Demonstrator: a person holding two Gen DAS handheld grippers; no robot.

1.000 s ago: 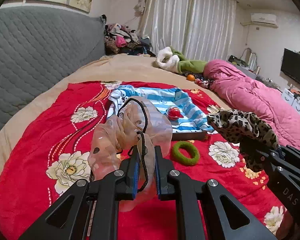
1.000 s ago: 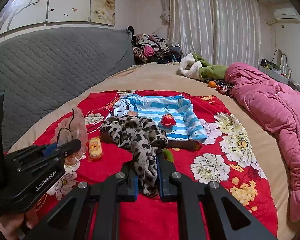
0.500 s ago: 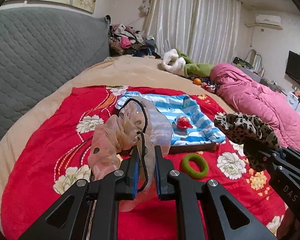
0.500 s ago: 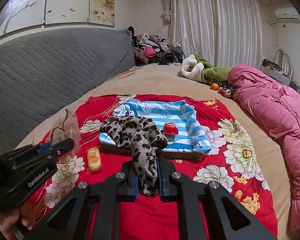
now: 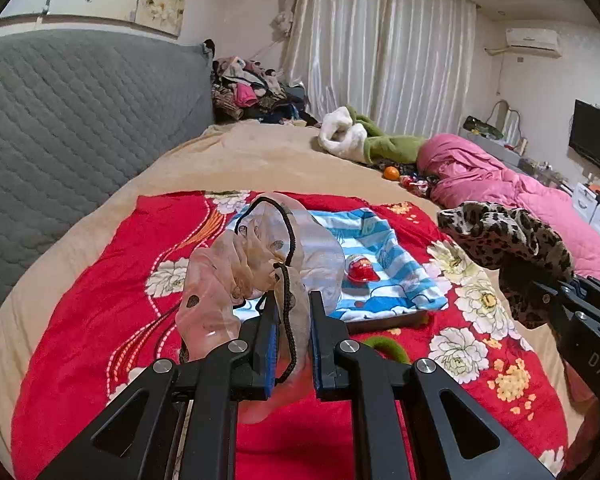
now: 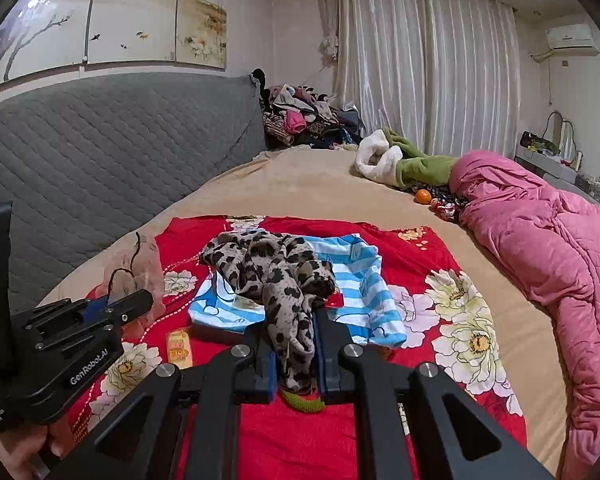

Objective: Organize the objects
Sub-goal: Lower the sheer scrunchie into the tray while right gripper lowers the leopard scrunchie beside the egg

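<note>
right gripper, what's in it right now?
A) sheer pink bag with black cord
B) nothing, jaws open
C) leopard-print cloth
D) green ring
C: the right gripper is shut on the leopard-print cloth, which bunches up above its tips; the sheer pink bag is in the left gripper.

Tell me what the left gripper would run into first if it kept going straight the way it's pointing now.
Probably the blue striped cloth over the tray on the red blanket, near the small red toy. The left gripper is shut on a sheer pink pouch that hides part of that line, so depth is uncertain.
</note>
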